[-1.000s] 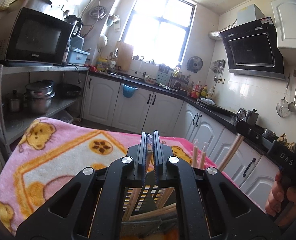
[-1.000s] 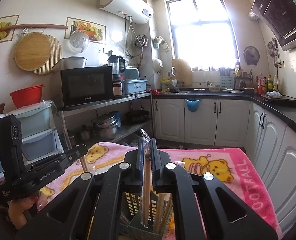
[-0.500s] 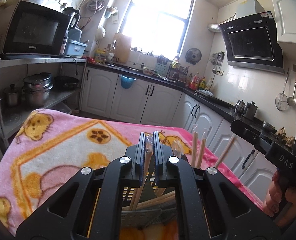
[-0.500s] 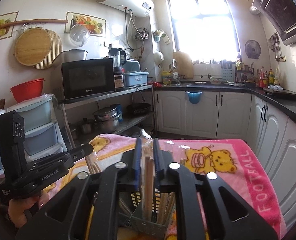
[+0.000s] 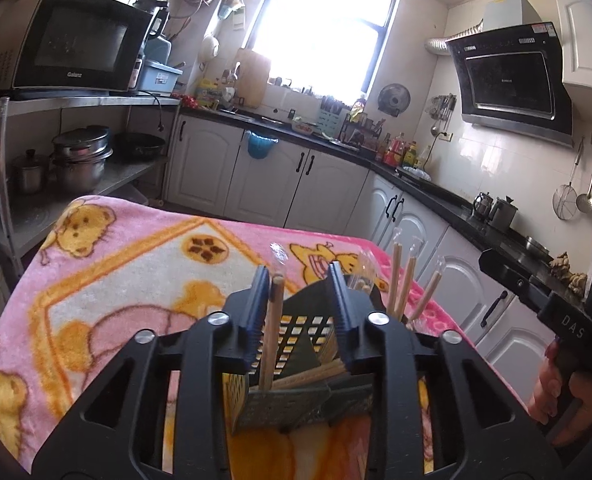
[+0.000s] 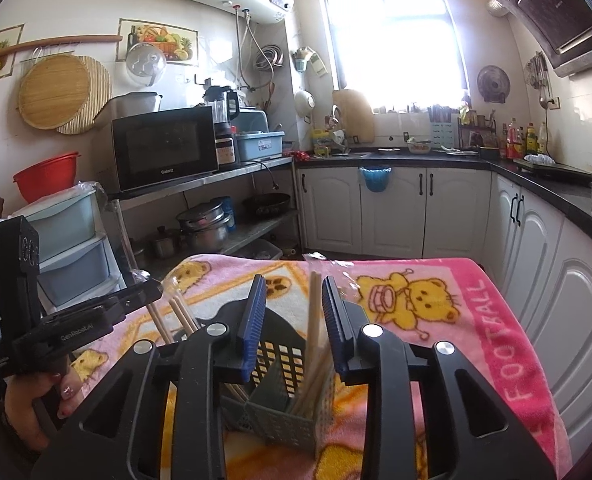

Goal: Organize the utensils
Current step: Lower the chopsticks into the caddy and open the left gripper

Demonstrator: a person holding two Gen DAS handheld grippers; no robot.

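A dark slotted utensil holder [image 5: 296, 392] stands on the pink bear blanket [image 5: 107, 280], right under both grippers; it also shows in the right wrist view [image 6: 283, 412]. My left gripper [image 5: 298, 284] is open, and a plastic-wrapped wooden chopstick [image 5: 272, 328] stands in the holder, leaning against its left finger. My right gripper [image 6: 291, 292] is open around another wrapped chopstick pair [image 6: 314, 320] standing in the holder. More wrapped chopsticks [image 5: 406, 280] stick up from the holder's right side.
The blanket covers a table with its far edge toward white cabinets [image 6: 392, 208]. A metal shelf [image 5: 75, 148] with pots and a microwave stands at left. The black counter [image 5: 436, 196] runs along the right. The other hand-held gripper [image 6: 55, 328] is close on the left.
Both grippers have opened and let go of their chopsticks, which now stand in the holder. Both grippers have lowered slightly toward the holder.
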